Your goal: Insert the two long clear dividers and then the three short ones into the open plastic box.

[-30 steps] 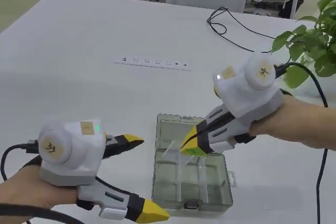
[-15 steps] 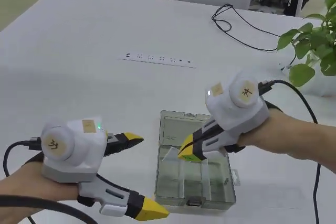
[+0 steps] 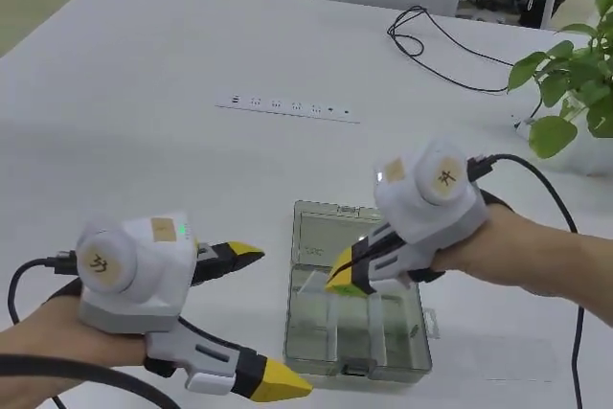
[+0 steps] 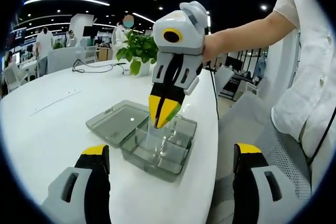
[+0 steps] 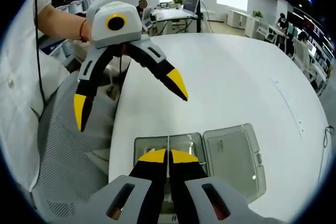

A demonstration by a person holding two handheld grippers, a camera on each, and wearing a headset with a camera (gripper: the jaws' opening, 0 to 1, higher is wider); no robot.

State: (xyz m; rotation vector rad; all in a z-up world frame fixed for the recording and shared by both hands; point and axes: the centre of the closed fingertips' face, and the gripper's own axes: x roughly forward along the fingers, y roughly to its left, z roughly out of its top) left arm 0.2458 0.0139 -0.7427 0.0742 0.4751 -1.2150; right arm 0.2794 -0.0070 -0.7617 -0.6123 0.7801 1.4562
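The right tool (image 3: 343, 281) is pressed together on a clear divider (image 3: 312, 283), which hangs upright from its tips with its lower end down in the open box (image 3: 299, 337). The box sits directly under this tool on the white desk (image 3: 144, 83), and its lid (image 3: 321, 229) lies flat just beyond the tips. The left tool (image 3: 266, 323) hovers beside the box, spread wide and empty, pointing toward the right tool. A power strip (image 3: 287, 107) lies well past both tools

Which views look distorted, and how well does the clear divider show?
Both gripper views: fisheye, the table edge curves; head view: straight, evenly lit; left gripper view: the divider is faint; right gripper view: it is a thin pale line.
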